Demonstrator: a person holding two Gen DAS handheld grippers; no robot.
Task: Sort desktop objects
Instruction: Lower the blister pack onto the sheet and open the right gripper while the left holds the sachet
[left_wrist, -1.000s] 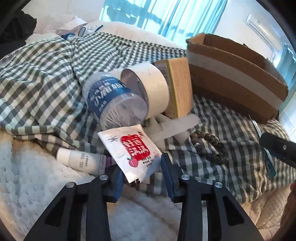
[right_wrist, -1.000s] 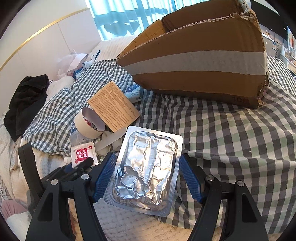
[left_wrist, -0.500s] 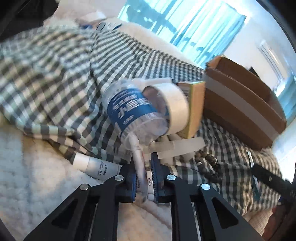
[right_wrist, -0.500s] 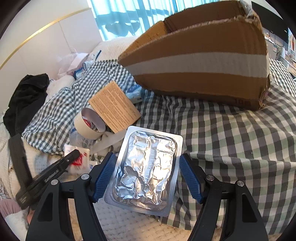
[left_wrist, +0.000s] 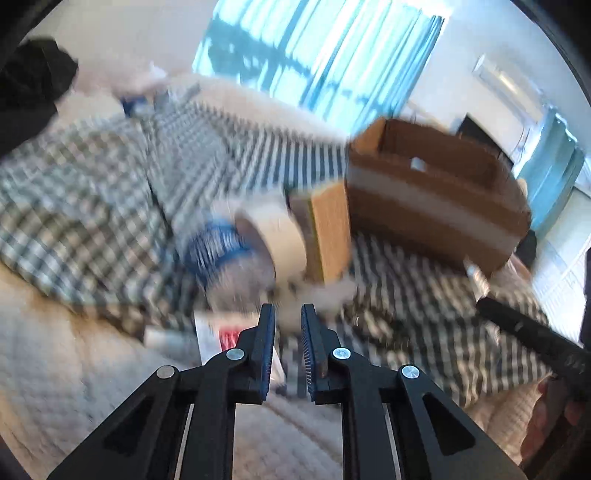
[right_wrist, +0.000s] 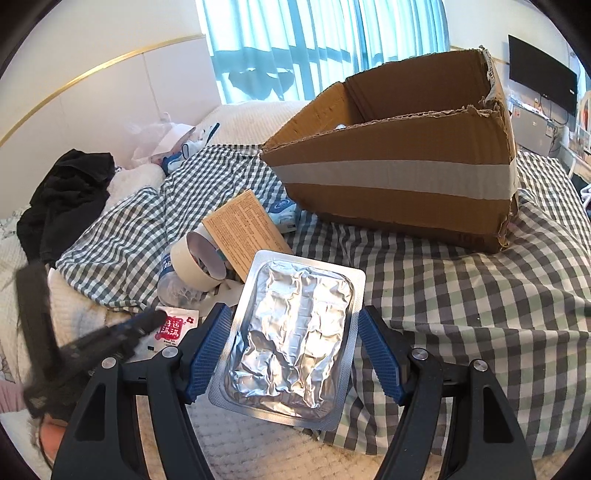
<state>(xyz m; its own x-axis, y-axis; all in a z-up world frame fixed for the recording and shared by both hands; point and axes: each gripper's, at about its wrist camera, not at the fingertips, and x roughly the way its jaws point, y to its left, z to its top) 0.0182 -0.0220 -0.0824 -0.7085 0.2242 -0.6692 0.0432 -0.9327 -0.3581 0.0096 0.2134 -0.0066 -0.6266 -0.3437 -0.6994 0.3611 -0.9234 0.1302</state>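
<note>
Plainly, our right gripper (right_wrist: 291, 308) grasps a foil blister pack (right_wrist: 291, 343): its blue fingers (right_wrist: 210, 350) press on the two long edges, and the pack juts forward between them, foil side up, above the checked cloth (right_wrist: 461, 295) on the bed (right_wrist: 258, 450). Our left gripper (left_wrist: 288, 314) has just been closing; its fingers (left_wrist: 264, 343) stand nearly together with a narrow gap, and we see nothing clamped in that gap, though the left view is badly blurred. A white sachet with a red label (right_wrist: 173, 328) lies on the bed just under the tip of that gripper, off to the left of its fingers rather than between them. Beyond it sits a small heap: a roll of pale tape (right_wrist: 199, 262) leaning on a clear bottle with a blue label (left_wrist: 218, 251), and a brown carton (right_wrist: 243, 229) propped against the roll. An open cardboard box (right_wrist: 399, 206) with a grey tape band rests farther back on the cloth, well apart from both grippers.
</note>
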